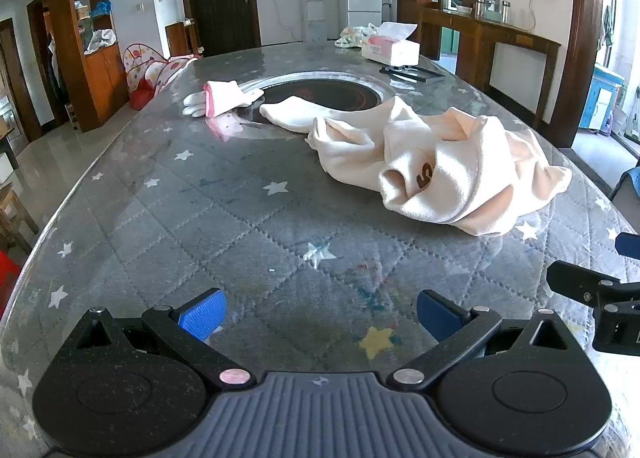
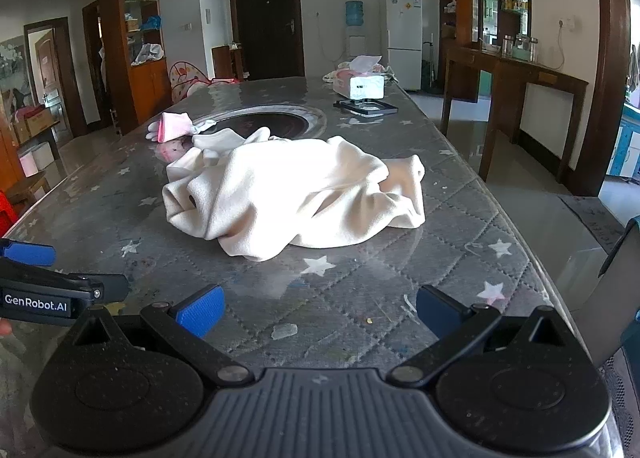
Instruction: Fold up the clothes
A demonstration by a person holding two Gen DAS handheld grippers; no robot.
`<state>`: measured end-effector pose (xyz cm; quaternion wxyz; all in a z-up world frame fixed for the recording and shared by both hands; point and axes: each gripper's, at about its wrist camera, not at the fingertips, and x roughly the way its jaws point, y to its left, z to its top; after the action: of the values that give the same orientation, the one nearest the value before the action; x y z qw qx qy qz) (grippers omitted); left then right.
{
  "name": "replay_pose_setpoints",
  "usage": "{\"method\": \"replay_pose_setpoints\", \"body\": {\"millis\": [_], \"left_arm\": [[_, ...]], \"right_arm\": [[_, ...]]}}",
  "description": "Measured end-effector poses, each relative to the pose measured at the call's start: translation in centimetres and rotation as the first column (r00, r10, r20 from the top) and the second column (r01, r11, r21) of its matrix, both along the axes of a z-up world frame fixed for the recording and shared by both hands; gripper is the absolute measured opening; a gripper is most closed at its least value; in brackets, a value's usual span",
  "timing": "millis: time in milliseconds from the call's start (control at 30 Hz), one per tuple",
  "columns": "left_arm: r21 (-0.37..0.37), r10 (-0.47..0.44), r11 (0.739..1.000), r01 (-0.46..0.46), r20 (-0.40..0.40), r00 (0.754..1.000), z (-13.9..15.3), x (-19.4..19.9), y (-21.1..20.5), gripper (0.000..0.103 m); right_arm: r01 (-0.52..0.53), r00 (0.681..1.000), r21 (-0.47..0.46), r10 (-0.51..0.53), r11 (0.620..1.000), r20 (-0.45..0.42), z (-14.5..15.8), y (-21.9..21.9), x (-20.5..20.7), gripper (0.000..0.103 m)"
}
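Note:
A crumpled cream garment (image 1: 436,166) with a brown "5" lies on the grey star-patterned table (image 1: 200,218), ahead and to the right in the left wrist view. It lies straight ahead in the right wrist view (image 2: 296,194). My left gripper (image 1: 320,316) is open and empty, low over the table's near part. My right gripper (image 2: 320,312) is open and empty, short of the garment. Each gripper shows at the edge of the other's view.
A white and pink glove (image 1: 218,98) lies beside a round black hob (image 1: 320,96) set in the table. A tissue box (image 1: 390,48) and a black frame (image 1: 412,72) sit at the far end. The table's right edge (image 2: 532,242) drops to the floor.

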<state>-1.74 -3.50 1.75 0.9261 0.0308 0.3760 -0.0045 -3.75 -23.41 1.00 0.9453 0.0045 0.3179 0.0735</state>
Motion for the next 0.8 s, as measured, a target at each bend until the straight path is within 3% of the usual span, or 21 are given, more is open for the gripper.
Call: {"method": "replay_pose_setpoints", "body": {"millis": [800], "left_arm": [[0.017,0.003,1.000,-0.003,-0.027,1.000,-0.18,0.34,-0.21,0.103]], "right_arm": [[0.007,1.000,0.011,-0.007,1.000,-0.012,-0.01,0.40,0.16,0.103]]}}
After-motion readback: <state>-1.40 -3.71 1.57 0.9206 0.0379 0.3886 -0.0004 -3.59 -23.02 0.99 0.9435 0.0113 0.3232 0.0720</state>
